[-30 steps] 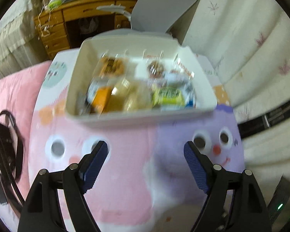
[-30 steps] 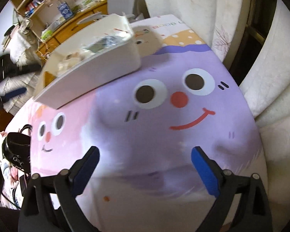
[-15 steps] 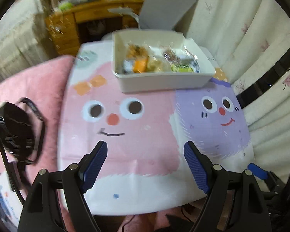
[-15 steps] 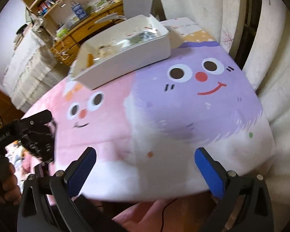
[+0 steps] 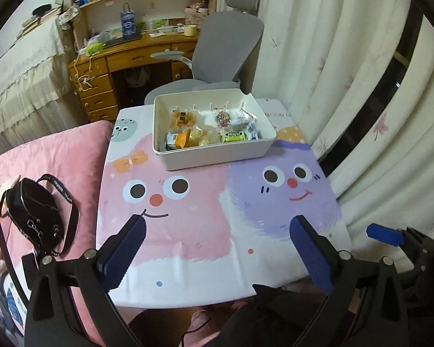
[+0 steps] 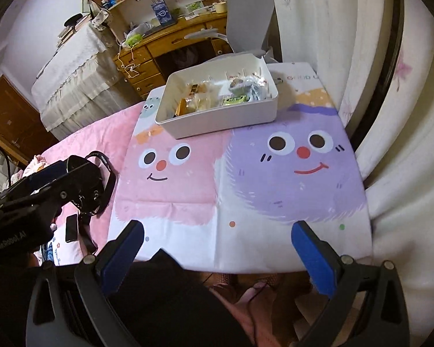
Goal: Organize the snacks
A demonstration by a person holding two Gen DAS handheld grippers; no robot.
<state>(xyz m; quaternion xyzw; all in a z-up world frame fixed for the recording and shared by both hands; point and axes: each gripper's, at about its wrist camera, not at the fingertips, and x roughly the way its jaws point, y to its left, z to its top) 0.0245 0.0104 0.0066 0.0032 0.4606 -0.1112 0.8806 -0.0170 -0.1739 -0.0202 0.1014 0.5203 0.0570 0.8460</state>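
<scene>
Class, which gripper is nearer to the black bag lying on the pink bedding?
Left. The left gripper hangs over the near table edge right beside the black bag; the right gripper is farther along that edge, toward the curtain.

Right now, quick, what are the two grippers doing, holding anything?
Left gripper: jaws opening, nothing between them.
Right gripper: jaws open, nothing between them.
The snacks sit in the white bin.

The white rectangular plastic bin holds yellow, orange and green wrapped snacks. Beneath the bin, the tablecloth shows pink and purple smiling cartoon faces.
</scene>
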